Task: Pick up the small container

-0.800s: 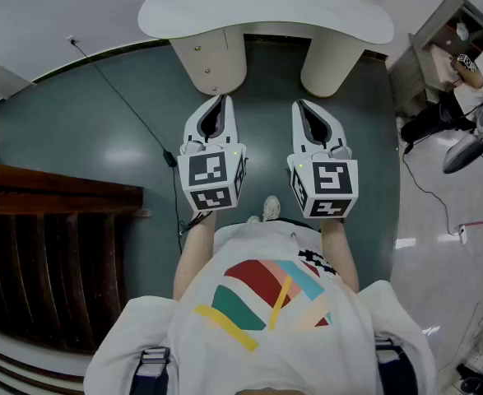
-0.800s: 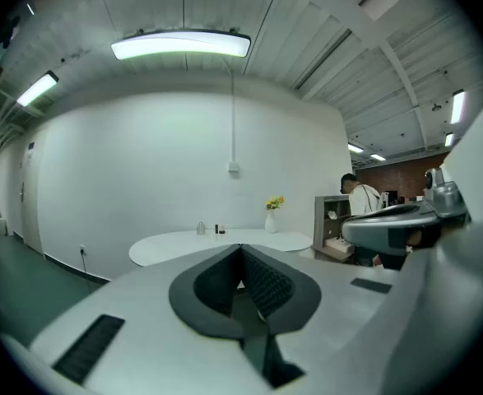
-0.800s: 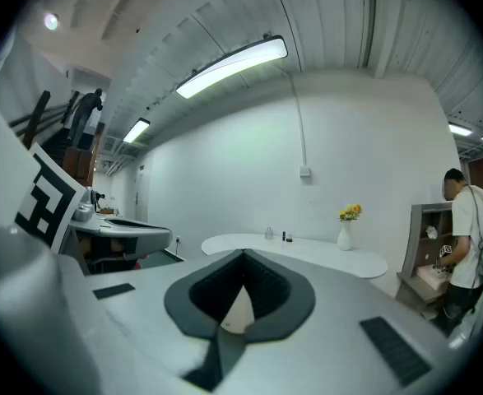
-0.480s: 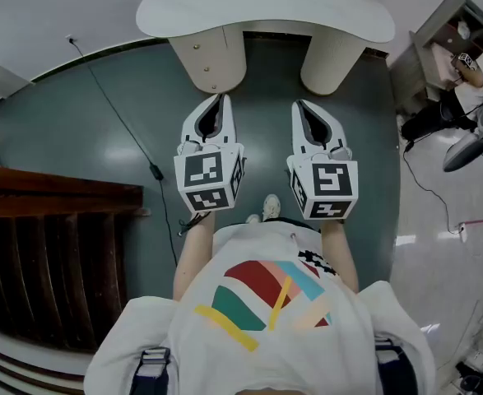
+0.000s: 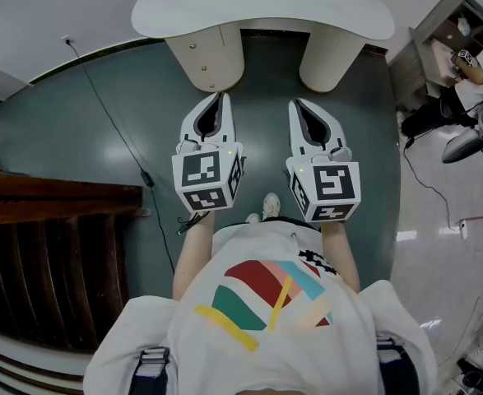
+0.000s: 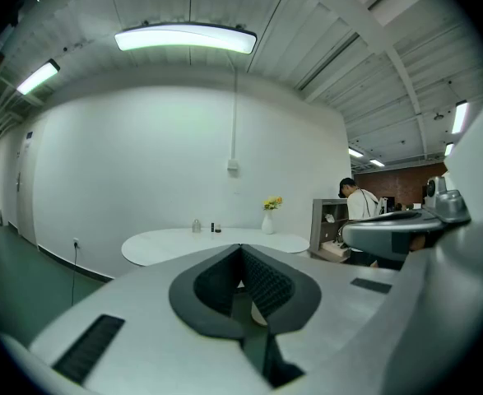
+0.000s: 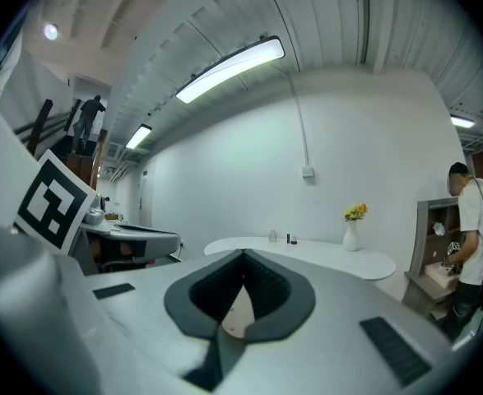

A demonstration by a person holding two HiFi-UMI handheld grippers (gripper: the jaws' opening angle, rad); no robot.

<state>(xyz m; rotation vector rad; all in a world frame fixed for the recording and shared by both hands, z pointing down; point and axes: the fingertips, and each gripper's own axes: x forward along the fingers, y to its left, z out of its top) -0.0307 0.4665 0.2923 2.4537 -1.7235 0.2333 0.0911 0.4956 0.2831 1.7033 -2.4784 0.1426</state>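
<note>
Evidently I'm only approaching: left gripper (image 5: 220,99) and right gripper (image 5: 295,104) are both closed and empty, the container (image 6: 196,225) stands mid-frame on the far table (image 6: 167,245), so next I must close in and open.

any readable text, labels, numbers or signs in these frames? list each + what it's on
No readable words or numbers in any view.
Left cube on the left gripper: black-and-white square markers only, no letters.
Right cube on the right gripper: the same, markers only.
Shirt: coloured stripe graphic, no text; the small black print beside it is too small to read.
</note>
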